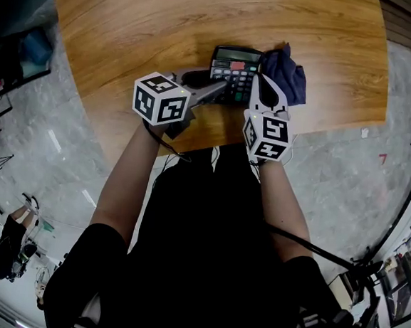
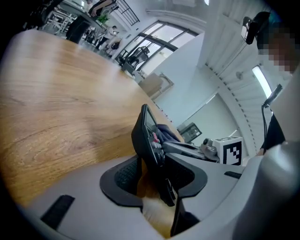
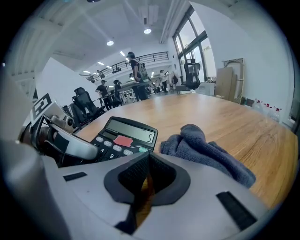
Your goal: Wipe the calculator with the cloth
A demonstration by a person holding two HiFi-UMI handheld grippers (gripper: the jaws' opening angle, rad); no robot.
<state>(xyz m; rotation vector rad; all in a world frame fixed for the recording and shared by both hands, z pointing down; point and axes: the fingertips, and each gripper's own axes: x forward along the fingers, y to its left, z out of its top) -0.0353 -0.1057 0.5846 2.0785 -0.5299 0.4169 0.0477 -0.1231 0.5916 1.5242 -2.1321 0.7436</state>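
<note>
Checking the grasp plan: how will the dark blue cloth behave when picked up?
The cloth lies crumpled in soft folds, so it will probably hang limp where pinched. Its towel-like surface probably resists slipping. Pushed across the table, it may bunch rather than slide.

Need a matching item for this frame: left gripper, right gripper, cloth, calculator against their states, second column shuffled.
1. left gripper
2. right gripper
3. cloth
4. calculator

A. lies crumpled on the table
B. jaws together, nothing between them
C. display shows a 5
D. jaws closed on the calculator's edge

Pairs: 1-D, 2-B, 3-A, 4-C
</note>
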